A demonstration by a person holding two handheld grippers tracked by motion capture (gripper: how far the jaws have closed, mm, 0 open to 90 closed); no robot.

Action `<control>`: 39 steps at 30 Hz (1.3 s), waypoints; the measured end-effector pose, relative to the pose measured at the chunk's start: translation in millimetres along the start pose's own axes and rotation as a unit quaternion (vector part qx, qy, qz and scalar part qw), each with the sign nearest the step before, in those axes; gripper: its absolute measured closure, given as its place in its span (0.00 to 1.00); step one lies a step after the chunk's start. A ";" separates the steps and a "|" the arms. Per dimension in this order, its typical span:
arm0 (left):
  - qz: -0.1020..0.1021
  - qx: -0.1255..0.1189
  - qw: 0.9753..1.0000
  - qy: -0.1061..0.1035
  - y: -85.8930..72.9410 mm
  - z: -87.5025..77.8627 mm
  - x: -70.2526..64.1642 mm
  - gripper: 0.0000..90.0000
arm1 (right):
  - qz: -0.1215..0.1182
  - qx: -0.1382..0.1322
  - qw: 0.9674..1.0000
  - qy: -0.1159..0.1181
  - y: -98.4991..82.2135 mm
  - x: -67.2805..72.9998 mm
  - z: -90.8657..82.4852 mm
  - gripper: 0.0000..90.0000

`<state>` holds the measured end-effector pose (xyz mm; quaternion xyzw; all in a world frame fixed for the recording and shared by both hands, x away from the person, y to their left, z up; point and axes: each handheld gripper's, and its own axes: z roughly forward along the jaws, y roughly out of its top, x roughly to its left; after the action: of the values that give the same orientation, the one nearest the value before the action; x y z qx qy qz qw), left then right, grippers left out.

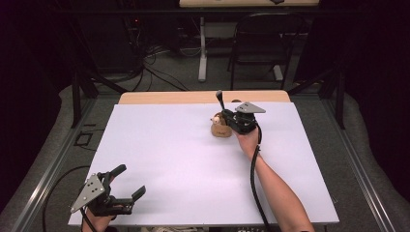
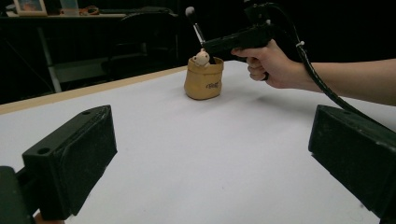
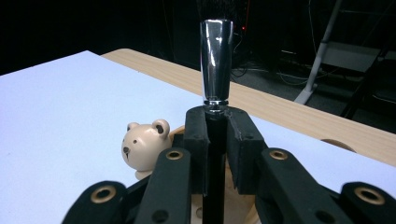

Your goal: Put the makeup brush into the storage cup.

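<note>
Gripping a brush point(image 3: 215, 56) upright, my right gripper point(image 3: 217, 140) has its jaws pinched on the black handle just under the chrome ferrule, over a tan pot point(image 1: 221, 129) at 1 o'clock on the white table point(image 1: 193, 159). Bear figure point(image 3: 143, 147) sits in pot. Left gripper point(image 1: 129, 181): 7 o'clock, jaws spread, nothing between.

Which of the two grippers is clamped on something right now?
The right gripper: its fingers pinch the black-handled brush above the bear pot. The left gripper is open, holding nothing.
</note>
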<state>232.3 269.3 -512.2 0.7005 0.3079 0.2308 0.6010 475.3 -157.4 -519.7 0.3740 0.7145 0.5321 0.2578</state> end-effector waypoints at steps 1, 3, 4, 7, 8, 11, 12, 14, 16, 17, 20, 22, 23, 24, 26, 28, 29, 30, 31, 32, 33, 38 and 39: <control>0.000 0.000 1.000 0.000 0.0 0.0 0.0 0.01 | -0.001 0.003 1.000 -0.001 -0.5 -0.3 0.0 0.88; 0.000 0.000 1.000 0.000 0.0 -0.1 0.0 0.01 | -0.001 0.005 1.000 0.000 -1.5 -0.8 0.2 0.88; -0.001 -0.001 1.000 0.000 0.0 -0.1 -0.1 0.01 | -0.001 0.005 1.000 -0.001 -1.8 -0.4 0.5 0.88; -0.001 -0.001 1.000 0.000 0.0 -0.1 -0.1 0.01 | -0.001 0.010 1.000 0.000 -2.2 0.6 0.8 0.88; -0.001 -0.001 1.000 0.000 0.0 -0.1 -0.1 0.01 | 0.000 0.011 1.000 0.000 -2.4 1.1 0.9 0.88; -0.001 -0.001 1.000 0.000 0.0 -0.2 -0.2 0.01 | -0.002 0.011 1.000 0.002 -3.2 2.0 1.8 0.88; -0.001 -0.001 1.000 0.000 0.0 -0.2 -0.2 0.01 | -0.002 0.011 1.000 0.002 -3.2 2.0 1.8 0.88; -0.001 -0.001 1.000 0.000 0.0 -0.2 -0.1 0.01 | -0.003 0.013 1.000 0.002 -3.6 2.6 1.8 0.88; -0.001 -0.001 1.000 0.000 0.0 -0.1 -0.2 0.01 | -0.005 0.012 1.000 0.003 -4.0 2.8 2.2 0.88; -0.001 -0.001 1.000 0.000 0.1 -0.2 -0.2 0.01 | -0.006 0.014 1.000 0.003 -4.0 3.1 2.4 0.88; -0.001 -0.001 1.000 0.000 0.1 -0.2 -0.3 0.01 | -0.008 0.017 1.000 0.003 -4.1 3.7 2.7 0.88; -0.001 -0.001 1.000 0.000 0.1 -0.2 -0.3 0.01 | -0.009 0.016 1.000 0.003 -4.2 4.0 3.1 0.88; -0.001 -0.001 1.000 0.000 0.1 -0.2 -0.2 0.01 | -0.009 0.017 1.000 0.003 -4.1 4.2 3.2 0.88; -0.001 -0.001 1.000 0.000 0.1 -0.2 -0.2 0.01 | -0.009 0.017 1.000 0.003 -4.1 4.2 3.2 0.88; -0.001 -0.001 1.000 0.000 0.1 -0.2 -0.2 0.01 | -0.009 0.019 1.000 0.003 -3.9 4.9 3.4 0.88; -0.001 -0.001 1.000 0.000 0.1 -0.3 -0.3 0.01 | -0.016 0.020 1.000 0.002 -3.5 4.9 3.6 0.87; -0.001 -0.001 1.000 0.000 0.1 -0.3 -0.3 0.01 | -0.016 0.021 1.000 0.001 -3.4 5.0 3.6 0.87; -0.001 -0.002 1.000 0.000 0.1 -0.4 -0.3 0.01 | -0.017 0.021 1.000 0.000 -3.3 5.3 3.6 0.83; -0.001 -0.002 1.000 0.000 0.1 -0.4 -0.3 0.01 | -0.014 0.019 1.000 -0.002 -3.0 5.4 3.7 0.74; -0.001 -0.001 1.000 0.000 0.1 -0.4 -0.3 0.01 | -0.010 0.022 1.000 -0.012 -2.4 5.6 3.1 0.66; -0.001 -0.002 1.000 0.000 0.1 -0.5 -0.3 0.01 | -0.002 0.018 1.000 -0.016 -2.3 4.0 2.7 0.58; 0.000 -0.001 1.000 0.000 0.1 -0.3 -0.1 0.01 | 0.006 0.011 1.000 -0.029 -0.3 -2.3 -4.5 0.32; 0.000 0.000 1.000 0.000 0.2 0.0 -0.1 0.01 | 0.004 0.012 1.000 -0.028 0.6 -3.0 -5.9 0.31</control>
<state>232.3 269.2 -512.0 0.7005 0.3075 0.2308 0.6012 472.7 -163.1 -517.4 0.3946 0.7118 0.5140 0.2710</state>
